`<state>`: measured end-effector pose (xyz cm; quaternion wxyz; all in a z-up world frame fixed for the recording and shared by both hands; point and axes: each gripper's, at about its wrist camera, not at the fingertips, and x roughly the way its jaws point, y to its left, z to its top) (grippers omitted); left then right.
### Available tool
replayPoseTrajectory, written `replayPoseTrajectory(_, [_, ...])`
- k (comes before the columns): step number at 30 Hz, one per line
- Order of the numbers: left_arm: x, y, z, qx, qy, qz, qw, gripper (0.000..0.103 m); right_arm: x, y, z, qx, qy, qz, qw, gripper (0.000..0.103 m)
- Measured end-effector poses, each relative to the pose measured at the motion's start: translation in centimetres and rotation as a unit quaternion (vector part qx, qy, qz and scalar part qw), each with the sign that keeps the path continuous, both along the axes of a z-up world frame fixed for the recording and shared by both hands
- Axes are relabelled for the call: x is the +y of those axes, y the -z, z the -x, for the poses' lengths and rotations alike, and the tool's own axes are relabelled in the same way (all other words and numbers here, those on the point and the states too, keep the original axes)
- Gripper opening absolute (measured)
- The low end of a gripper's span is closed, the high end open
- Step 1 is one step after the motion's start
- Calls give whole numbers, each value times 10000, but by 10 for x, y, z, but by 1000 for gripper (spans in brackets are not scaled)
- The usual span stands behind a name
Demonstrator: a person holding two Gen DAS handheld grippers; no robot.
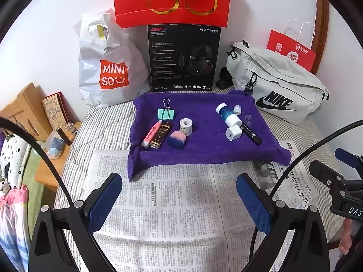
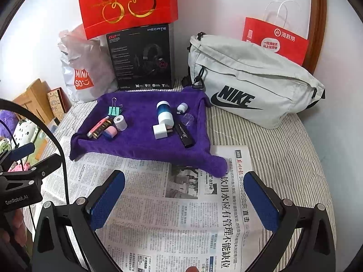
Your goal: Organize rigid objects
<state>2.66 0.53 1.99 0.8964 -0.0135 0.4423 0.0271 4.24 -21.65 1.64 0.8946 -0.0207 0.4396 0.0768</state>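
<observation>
A purple towel (image 1: 204, 151) (image 2: 140, 145) lies on the bed with small objects in two groups. On its left: a teal binder clip (image 1: 166, 113) (image 2: 114, 110), a pink tube (image 1: 151, 134), a dark can (image 1: 161, 134), a white tape roll (image 1: 186, 126) (image 2: 120, 122) and a pink-blue sponge (image 1: 177, 138). On its right: a blue-white bottle (image 1: 228, 114) (image 2: 164, 113), a white charger (image 1: 233, 133) (image 2: 160, 131), a black stick (image 1: 251, 133) (image 2: 185, 134) and a small white cap (image 1: 237, 109). My left gripper (image 1: 179, 192) and right gripper (image 2: 183, 192) hover open over the newspaper, short of the towel, holding nothing.
A newspaper (image 1: 172, 215) (image 2: 181, 215) covers the striped bedding in front. Behind the towel stand a white shopping bag (image 1: 109, 68), a black headset box (image 1: 183, 56), a red gift bag (image 1: 172, 0) and a grey Nike pouch (image 2: 251, 81). A wooden bedside table (image 1: 45, 170) stands to the left.
</observation>
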Motion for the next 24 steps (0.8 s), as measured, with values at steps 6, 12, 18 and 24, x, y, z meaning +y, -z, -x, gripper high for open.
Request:
replayPoseTrajectory(6, [2, -2, 2, -6, -25, -9, 10000, 102, 1, -1, 3, -20, 1, -11, 10000, 103])
replayPoseTrajectory(12, [2, -3, 4, -2, 4, -18, 10000, 102, -1, -2, 7, -29, 15, -9, 10000, 103])
replayPoseTrajectory(18, [0, -2, 5, 0, 18, -22, 10000, 102, -1, -3, 6, -38, 0, -6, 10000, 103])
replayPoseTrajectory(24, [1, -2, 5, -12, 27, -17, 10000, 102, 0, -2, 6, -35, -18, 31, 10000, 103])
